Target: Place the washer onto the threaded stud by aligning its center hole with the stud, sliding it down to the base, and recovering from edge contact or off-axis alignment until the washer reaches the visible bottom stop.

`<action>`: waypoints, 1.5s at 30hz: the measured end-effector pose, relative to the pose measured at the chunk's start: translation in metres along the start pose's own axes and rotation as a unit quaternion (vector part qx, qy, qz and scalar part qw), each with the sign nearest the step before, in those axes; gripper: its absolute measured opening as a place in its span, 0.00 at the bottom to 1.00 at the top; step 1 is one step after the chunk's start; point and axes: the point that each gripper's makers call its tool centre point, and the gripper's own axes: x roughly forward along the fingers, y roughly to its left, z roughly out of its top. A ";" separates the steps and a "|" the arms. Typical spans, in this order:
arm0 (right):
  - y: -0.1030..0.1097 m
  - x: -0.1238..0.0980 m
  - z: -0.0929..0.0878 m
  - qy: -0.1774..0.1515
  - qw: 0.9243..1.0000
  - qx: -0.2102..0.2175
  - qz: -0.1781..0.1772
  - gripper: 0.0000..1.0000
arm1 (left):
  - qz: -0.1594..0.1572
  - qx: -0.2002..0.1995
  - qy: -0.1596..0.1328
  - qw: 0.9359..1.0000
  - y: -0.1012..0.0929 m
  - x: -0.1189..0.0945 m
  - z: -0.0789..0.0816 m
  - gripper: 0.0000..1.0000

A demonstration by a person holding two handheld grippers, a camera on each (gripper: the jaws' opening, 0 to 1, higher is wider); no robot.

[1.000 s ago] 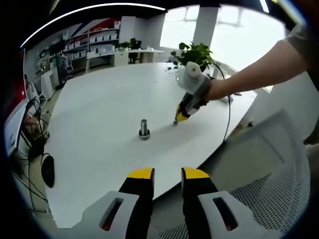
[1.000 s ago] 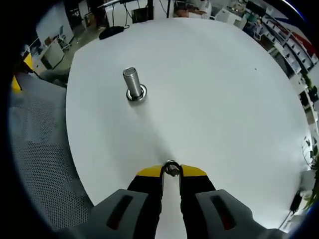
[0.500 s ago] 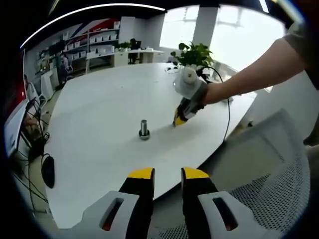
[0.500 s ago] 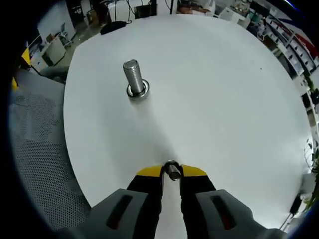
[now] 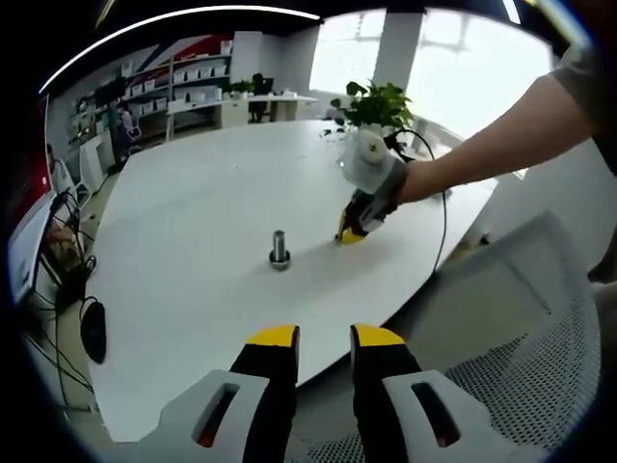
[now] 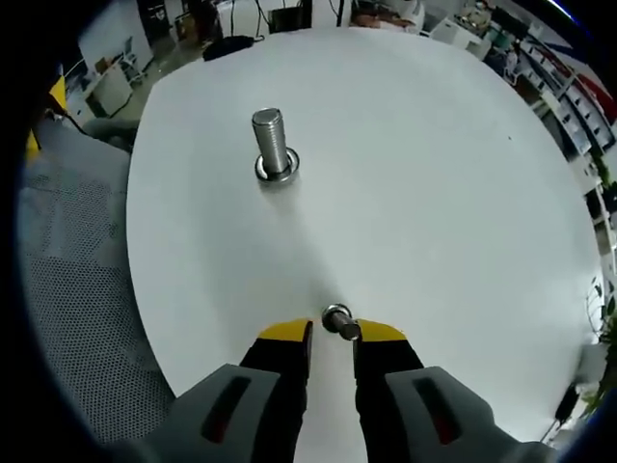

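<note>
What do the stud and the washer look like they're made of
Threaded stud: likely steel, given its grey metallic sheen, bright highlights and fine thread ridges. Washer at the right gripper tips: probably metal too, a shiny silver ring, though too small to judge the finish.

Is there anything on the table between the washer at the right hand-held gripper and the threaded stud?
No. In the right gripper view, only bare white table lies between the washer and the threaded stud.

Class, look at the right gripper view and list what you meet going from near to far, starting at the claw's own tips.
Right claw → washer at its tips → bare white table → upright threaded stud → dark object at the table's far edge.
</note>
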 end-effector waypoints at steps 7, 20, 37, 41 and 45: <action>-0.004 -0.015 -0.006 -0.028 0.999 0.019 -0.008 0.23 | 0.000 0.001 0.006 1.000 0.000 0.001 -0.002 0.19; -0.002 -0.060 -0.019 -0.111 0.990 0.079 -0.020 0.25 | 0.009 0.006 0.011 1.000 0.002 0.000 -0.003 0.20; 0.007 -0.107 -0.033 -0.204 0.962 0.182 -0.018 0.26 | 0.013 -0.005 0.001 1.000 0.005 -0.001 0.000 0.21; 0.015 -0.126 -0.027 -0.241 0.948 0.209 -0.008 0.26 | 0.014 -0.005 0.005 1.000 0.005 -0.001 -0.001 0.21; 0.026 -0.139 -0.028 -0.258 0.935 0.245 -0.007 0.26 | 0.012 -0.004 0.001 1.000 0.004 -0.001 0.001 0.22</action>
